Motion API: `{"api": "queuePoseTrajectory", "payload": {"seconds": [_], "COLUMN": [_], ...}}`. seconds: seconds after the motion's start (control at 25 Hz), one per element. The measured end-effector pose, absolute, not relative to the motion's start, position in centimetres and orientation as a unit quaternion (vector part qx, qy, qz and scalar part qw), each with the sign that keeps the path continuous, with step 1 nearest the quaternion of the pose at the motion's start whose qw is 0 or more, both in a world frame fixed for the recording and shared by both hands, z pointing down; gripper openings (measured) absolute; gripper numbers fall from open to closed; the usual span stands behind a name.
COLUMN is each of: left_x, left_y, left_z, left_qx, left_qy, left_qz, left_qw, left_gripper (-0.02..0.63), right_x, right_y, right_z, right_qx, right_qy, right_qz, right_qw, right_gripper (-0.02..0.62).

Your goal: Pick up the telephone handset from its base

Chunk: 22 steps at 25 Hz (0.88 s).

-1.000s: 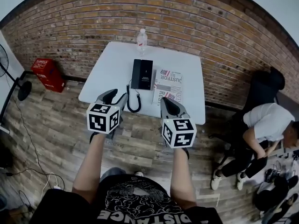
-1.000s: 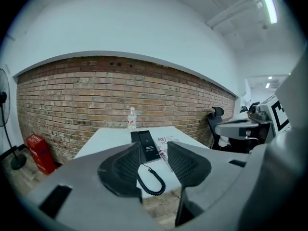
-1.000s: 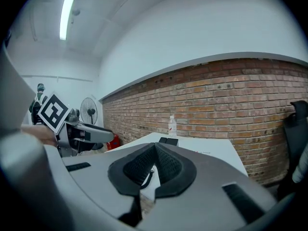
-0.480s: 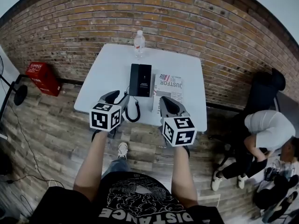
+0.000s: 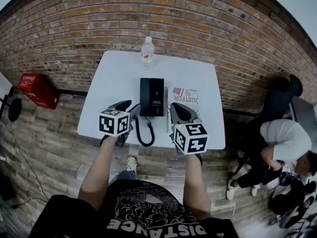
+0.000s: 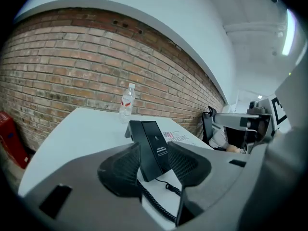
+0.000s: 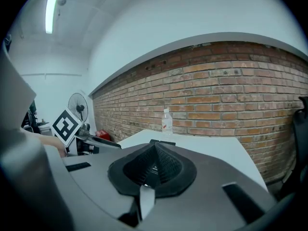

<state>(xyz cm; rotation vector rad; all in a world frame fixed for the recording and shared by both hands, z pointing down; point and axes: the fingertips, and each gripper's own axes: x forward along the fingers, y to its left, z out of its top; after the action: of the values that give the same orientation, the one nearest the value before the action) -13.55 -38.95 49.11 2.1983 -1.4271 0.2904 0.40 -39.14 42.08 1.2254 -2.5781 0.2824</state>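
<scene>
The left hand-held gripper point(image 5: 130, 108), ribbed black pads spread apart, is held over the near edge of the white counter point(image 5: 114, 78). At the counter's middle, the slim black telephone handset point(image 5: 145, 97) lies on its flat rectangular base point(image 5: 157, 97), with a coiled cord point(image 5: 141, 130) looping toward the near edge. A printed newspaper point(image 5: 185, 98) lies beside the base. The right hand-held gripper point(image 5: 173, 108) is held with its pads pressed together.

Black handset point(image 5: 145, 96) cradled on base point(image 5: 157, 98)
</scene>
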Motion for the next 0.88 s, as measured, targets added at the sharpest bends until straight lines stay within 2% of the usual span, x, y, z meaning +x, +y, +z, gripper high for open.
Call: {"api": "queuePoseTrajectory", "payload": {"seconds": [0.4,0.88], "left_x": [-14.4,-14.2], "left_y": [-44.6,-47.9], "left_z": [54.4,57.4], "left_qx": [0.824,0.836], "left_qy": [-0.428,-0.312], "left_qz": [0.059,0.016], "left_qw": [0.367,0.452], "left_gripper": [0.156,0.161], "right_x": [-0.9,-1.0], "right_y": [-43.8,-47.5], "right_z": [44.1,45.8], "right_qx": [0.454,0.492], "right_qy": [-0.867,-0.841], "right_qz": [0.108,0.123], "right_qw": [0.173,0.187], "right_gripper": [0.000,0.000]}}
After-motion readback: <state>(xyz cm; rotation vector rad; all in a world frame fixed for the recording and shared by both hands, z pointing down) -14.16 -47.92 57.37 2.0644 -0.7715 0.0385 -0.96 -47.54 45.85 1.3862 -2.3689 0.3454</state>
